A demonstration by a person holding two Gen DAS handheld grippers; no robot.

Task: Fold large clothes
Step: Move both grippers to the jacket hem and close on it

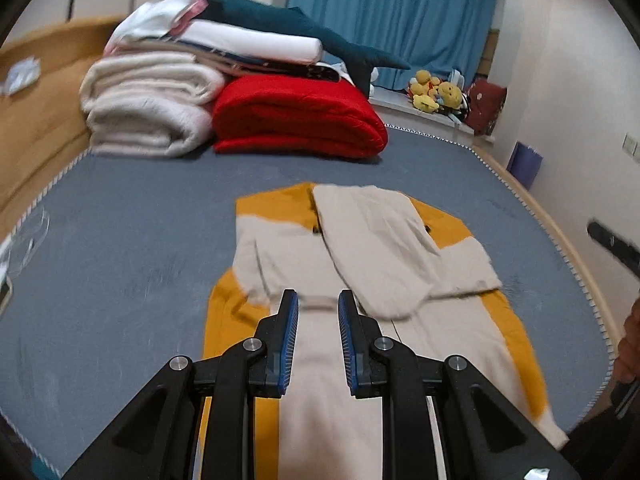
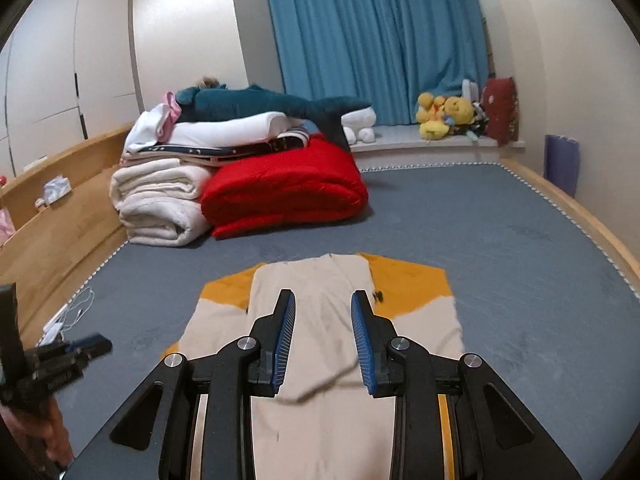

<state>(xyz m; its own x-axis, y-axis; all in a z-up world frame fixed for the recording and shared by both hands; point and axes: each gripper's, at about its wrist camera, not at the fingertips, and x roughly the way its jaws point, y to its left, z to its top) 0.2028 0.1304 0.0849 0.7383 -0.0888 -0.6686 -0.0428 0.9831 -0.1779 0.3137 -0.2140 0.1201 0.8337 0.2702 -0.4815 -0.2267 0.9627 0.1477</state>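
Observation:
A cream and mustard-yellow garment (image 1: 360, 264) lies flat on the grey bed, sleeves folded in across its body; it also shows in the right wrist view (image 2: 320, 320). My left gripper (image 1: 318, 302) hovers over the garment's middle, open and empty. My right gripper (image 2: 323, 302) hovers over the folded sleeves, open and empty. The left gripper shows at the lower left of the right wrist view (image 2: 60, 356); part of the right gripper shows at the right edge of the left wrist view (image 1: 614, 244).
A stack of folded bedding stands at the far left of the bed: a red quilt (image 2: 284, 192), white blankets (image 2: 160, 204) and a teal shark plush (image 2: 264, 104). A wooden bed frame (image 2: 60, 216) runs along the left. Yellow plush toys (image 2: 444, 116) sit by the blue curtain.

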